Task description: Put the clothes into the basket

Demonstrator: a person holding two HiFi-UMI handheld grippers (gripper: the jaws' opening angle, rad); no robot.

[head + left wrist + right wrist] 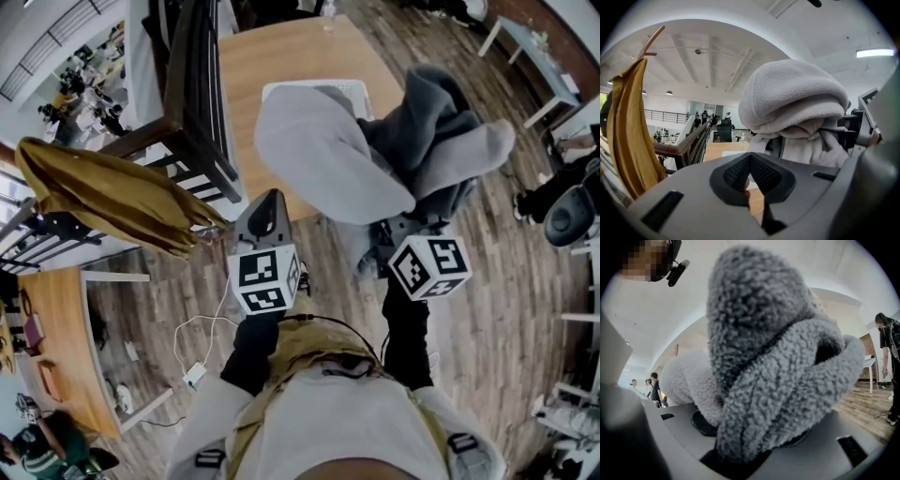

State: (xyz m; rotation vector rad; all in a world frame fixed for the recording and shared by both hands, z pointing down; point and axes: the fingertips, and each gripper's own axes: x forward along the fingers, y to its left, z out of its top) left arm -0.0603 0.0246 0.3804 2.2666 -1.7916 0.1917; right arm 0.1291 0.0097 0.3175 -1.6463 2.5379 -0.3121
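**Grey fleece held up over the basket**

A bulky grey fleece garment (pixel 328 150), pale on its smooth outer face and darker on its curly pile, hangs bunched in the air above the white basket (pixel 359 90) on the wooden table (pixel 272 56). The left gripper view shows a zip running down its front. The right gripper (pixel 396 228) is clamped on a thick fold of it. A mustard cloth (pixel 103 192) is draped at the left. The left gripper (pixel 270 202) is closed on nothing. Both cubes carry black-and-white square markers.
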